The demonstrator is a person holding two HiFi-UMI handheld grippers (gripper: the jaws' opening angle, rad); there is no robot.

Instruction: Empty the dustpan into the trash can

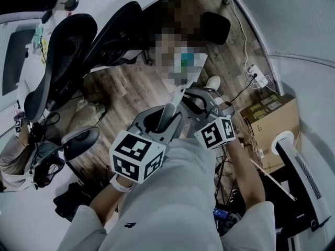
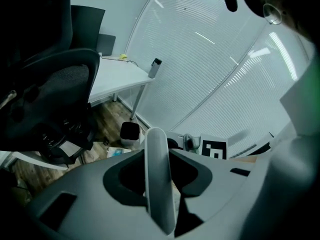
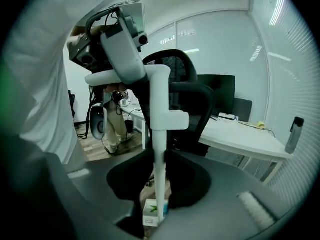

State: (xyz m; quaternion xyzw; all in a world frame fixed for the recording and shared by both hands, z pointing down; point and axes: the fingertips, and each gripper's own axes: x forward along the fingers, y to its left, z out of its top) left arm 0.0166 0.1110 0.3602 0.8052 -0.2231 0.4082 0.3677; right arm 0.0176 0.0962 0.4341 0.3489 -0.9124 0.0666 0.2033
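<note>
The wooden floor (image 1: 131, 88) is taken up along its left side by office chairs (image 1: 63, 61). A small black bin, judged to be the trash can (image 1: 214, 27), stands at the floor's far edge beside a desk leg, well apart from both grippers.

The dustpan handle (image 1: 170, 116) is held upright over the middle of the floor, in front of the person. It is grasped at two places. The left gripper (image 2: 160, 184) is clamped round the thick upper grip. The right gripper (image 3: 159, 184) is closed on the thin shaft lower down, below a small clip.

The pan itself cannot be made out clearly. At the foot of the shaft only a small white-and-green carton (image 3: 154, 211) is seen, and whether it lies in the pan or on the floor cannot be told.

The dustpan is judged to be light, stiff plastic, so little force should be needed to carry it. The shaft looks smooth and round, and it could roll inside a single pair of pads. Two holds set apart, as taken here, are well suited to stop that and to steer the long lever.

Should the pan be hinged at the foot, some swinging is to be expected. Loose, light contents would slide out easily. The pan is therefore best kept level until its lip is over the can's rim, and only then tipped.
</note>
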